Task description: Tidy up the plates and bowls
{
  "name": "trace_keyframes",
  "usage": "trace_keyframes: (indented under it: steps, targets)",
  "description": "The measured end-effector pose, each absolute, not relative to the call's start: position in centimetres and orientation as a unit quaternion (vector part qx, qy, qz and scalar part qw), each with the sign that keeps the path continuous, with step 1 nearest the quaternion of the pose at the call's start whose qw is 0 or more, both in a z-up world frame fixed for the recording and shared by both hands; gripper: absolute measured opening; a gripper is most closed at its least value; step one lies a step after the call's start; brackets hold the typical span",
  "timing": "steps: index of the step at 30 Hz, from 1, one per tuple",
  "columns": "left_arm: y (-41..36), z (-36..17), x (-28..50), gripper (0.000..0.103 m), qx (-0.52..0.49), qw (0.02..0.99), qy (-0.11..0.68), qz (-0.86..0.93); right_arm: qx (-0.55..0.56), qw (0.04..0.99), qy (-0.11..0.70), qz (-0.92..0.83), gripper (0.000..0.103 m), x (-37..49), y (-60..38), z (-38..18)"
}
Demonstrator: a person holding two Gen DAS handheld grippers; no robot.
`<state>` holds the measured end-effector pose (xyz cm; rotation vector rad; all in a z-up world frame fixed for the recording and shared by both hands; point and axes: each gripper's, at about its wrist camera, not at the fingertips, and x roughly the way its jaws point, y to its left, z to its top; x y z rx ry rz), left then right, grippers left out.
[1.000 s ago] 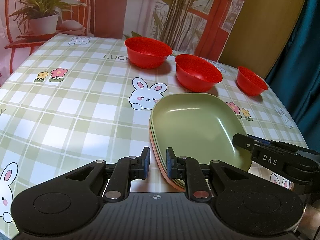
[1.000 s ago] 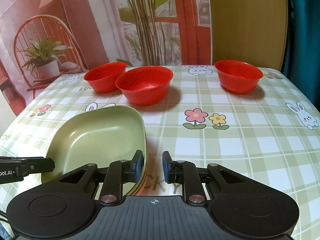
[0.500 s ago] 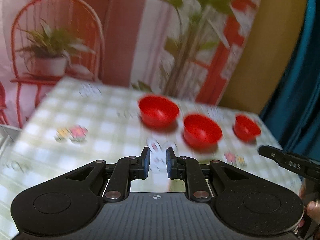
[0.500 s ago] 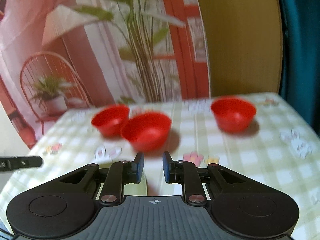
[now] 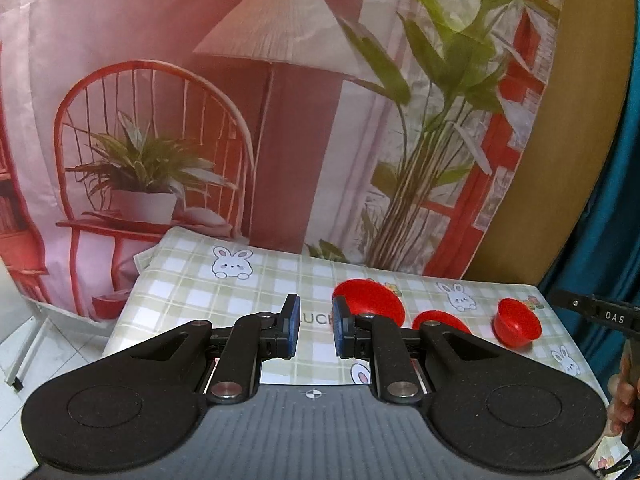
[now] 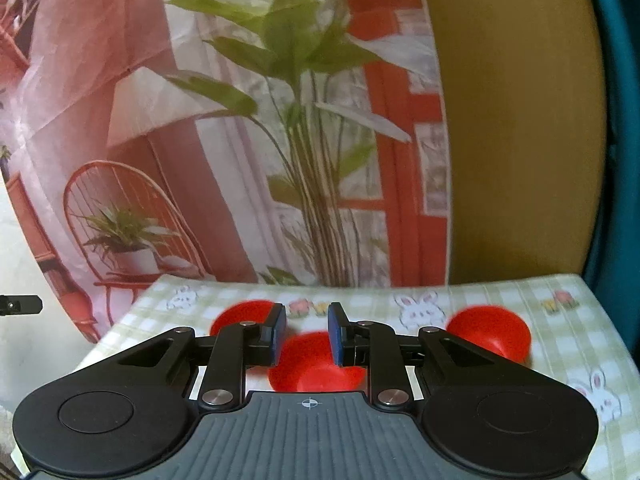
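My left gripper (image 5: 314, 316) hangs high above the table, its blue pads a narrow gap apart with nothing between them. Beyond it three red bowls stand in a row: a large one (image 5: 372, 298), a second (image 5: 440, 320) partly behind my right finger, and a small one (image 5: 518, 322). My right gripper (image 6: 306, 326) is also raised, with a narrow empty gap. Below it are the middle bowl (image 6: 316, 364), the left bowl (image 6: 244, 314) and the right bowl (image 6: 490, 332). No plates show in either view.
The checked bunny tablecloth (image 5: 240, 300) covers the table, which ends at a printed backdrop with a chair, lamp and plant. A teal curtain hangs at the right. The other gripper's finger (image 5: 596, 312) and a hand (image 5: 624, 392) sit at the right edge.
Both grippers rose and tipped upward away from the table. The stack of green plates dropped out of both views, and the bowls now sit low and small.
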<state>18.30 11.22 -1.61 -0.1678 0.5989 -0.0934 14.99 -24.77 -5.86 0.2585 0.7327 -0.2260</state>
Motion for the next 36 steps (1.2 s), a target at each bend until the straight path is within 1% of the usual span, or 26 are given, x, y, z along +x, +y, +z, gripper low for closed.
trace_keyframes:
  steps: [7,10,17,26,31,36]
  targets:
    - [11.2,-2.1,21.5,0.019,-0.076,0.946,0.31,-0.063,0.112,0.915,0.378,-0.088,0.023,18.8,-23.7,-5.9]
    - [10.6,-3.0,23.3,0.03,-0.083,0.943,0.312,-0.076,0.108,0.91,0.393,-0.08,0.023,20.5,-23.5,-6.7]
    - [8.6,-6.7,29.1,0.031,-0.094,0.931,0.337,-0.1,0.104,0.894,0.43,-0.064,0.023,25.1,-23.8,-10.6]
    - [7.0,-14.0,35.7,0.031,-0.115,0.905,0.4,-0.087,0.132,0.864,0.483,-0.048,0.023,31.0,-24.1,-17.5]
    - [6.9,-17.0,37.6,0.031,-0.127,0.893,0.425,-0.078,0.123,0.843,0.52,-0.055,0.022,33.0,-24.5,-21.7]
    - [6.5,-18.8,38.2,0.031,-0.132,0.884,0.442,-0.078,0.114,0.83,0.541,-0.066,0.022,33.8,-24.6,-24.4]
